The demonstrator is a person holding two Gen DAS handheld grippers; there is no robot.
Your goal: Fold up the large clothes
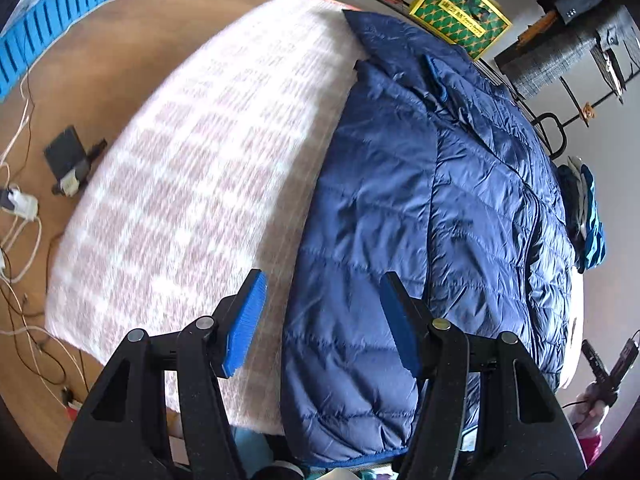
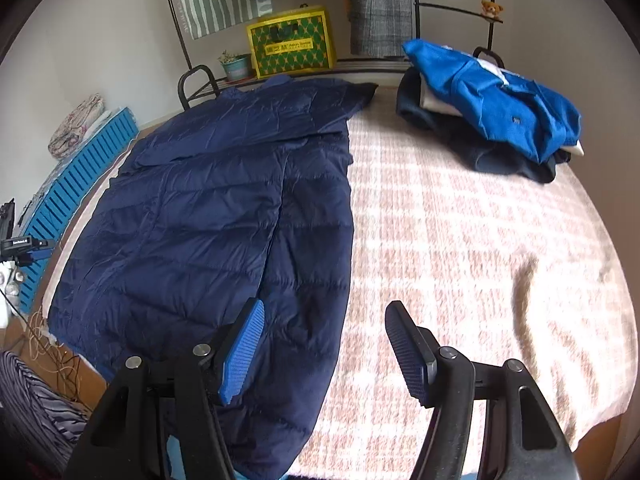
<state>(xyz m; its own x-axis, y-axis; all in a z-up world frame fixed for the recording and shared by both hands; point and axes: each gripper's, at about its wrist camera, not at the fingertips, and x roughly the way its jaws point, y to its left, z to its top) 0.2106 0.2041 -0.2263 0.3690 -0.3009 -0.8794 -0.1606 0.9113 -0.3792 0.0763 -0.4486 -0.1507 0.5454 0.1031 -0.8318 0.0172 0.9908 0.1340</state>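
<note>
A large navy quilted puffer jacket (image 1: 420,216) lies spread flat on a bed with a pink and white checked blanket (image 1: 192,168). In the right wrist view the jacket (image 2: 208,216) covers the bed's left half, collar at the far end. My left gripper (image 1: 324,320) is open and empty, hovering above the jacket's near hem edge. My right gripper (image 2: 324,348) is open and empty, above the jacket's right edge near the hem, over the blanket (image 2: 460,240).
A pile of clothes topped by a bright blue garment (image 2: 492,100) lies at the bed's far right corner. A metal rack with a yellow-green box (image 2: 290,42) and hanging clothes stands behind the bed. Cables and chargers (image 1: 16,208) lie on the wooden floor.
</note>
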